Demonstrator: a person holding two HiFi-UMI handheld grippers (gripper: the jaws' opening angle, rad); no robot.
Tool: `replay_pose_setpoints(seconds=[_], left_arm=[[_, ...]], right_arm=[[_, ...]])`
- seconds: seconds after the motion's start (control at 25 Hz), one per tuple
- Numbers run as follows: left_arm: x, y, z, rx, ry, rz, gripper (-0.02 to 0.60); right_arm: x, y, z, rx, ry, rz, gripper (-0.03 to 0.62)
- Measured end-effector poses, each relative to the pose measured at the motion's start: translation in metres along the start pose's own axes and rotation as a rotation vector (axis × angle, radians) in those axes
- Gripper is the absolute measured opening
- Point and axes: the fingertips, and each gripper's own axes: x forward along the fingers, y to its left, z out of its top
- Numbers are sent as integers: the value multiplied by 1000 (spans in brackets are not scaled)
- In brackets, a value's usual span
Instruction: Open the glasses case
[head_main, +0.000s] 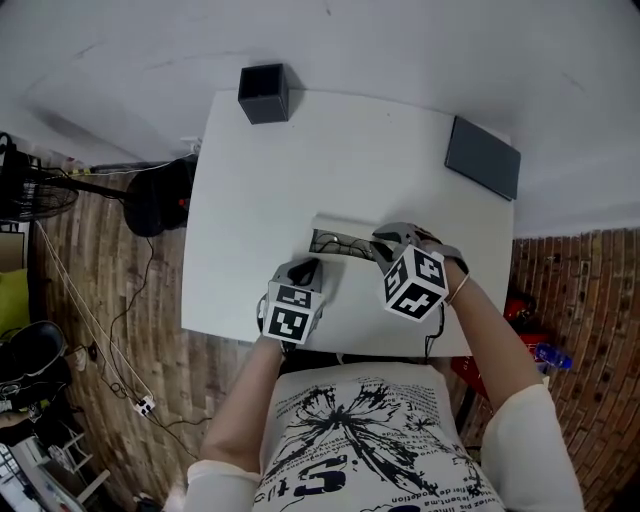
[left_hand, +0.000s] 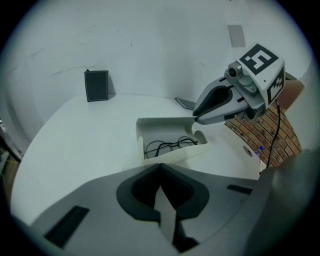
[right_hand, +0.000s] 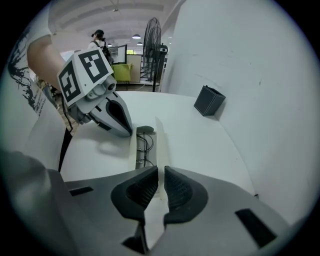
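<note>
The white glasses case (head_main: 335, 243) lies open on the white table (head_main: 300, 160), with thin wire glasses (left_hand: 170, 145) inside its tray. Its lid (left_hand: 165, 125) stands raised behind the tray. My right gripper (head_main: 385, 245) comes in from the right, and its tips (left_hand: 195, 119) are shut on the lid's right end. In the right gripper view, the thin white lid edge (right_hand: 159, 140) runs into the narrow slit between the pads (right_hand: 142, 190). My left gripper (head_main: 312, 266) is shut with its tips (left_hand: 160, 166) at the tray's near wall (left_hand: 175, 154), at the case's left end.
A black open box (head_main: 264, 93) stands at the table's far left edge. A dark flat slab (head_main: 483, 157) lies at the far right corner. A floor fan (head_main: 40, 190) and cables stand on the wooden floor to the left.
</note>
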Motion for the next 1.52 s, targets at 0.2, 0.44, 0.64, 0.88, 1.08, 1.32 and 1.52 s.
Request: replay_pose_setpoints(seconds=[0.2, 0.44, 0.64, 0.88, 1.08, 1.32, 1.52], left_arm=[[2, 0, 1, 3, 6, 0, 12], [2, -1, 3, -22, 8, -4, 12], [4, 3, 5, -39, 13, 0, 12], [7, 5, 8, -43, 5, 7, 12], [9, 8, 12, -45, 5, 0, 12], [11, 6, 14, -9, 21, -34, 12], [2, 11, 27, -6, -24, -35, 12]], right_arm=[[8, -21, -2, 4, -5, -45, 34], [15, -39, -3, 56, -24, -57, 39], [26, -53, -5, 62, -20, -66, 59], [39, -64, -10, 88, -25, -58, 84], [45, -69, -11, 121, -32, -57, 89], [43, -77, -9, 217, -47, -117, 110], [19, -87, 4, 295, -118, -161, 164]])
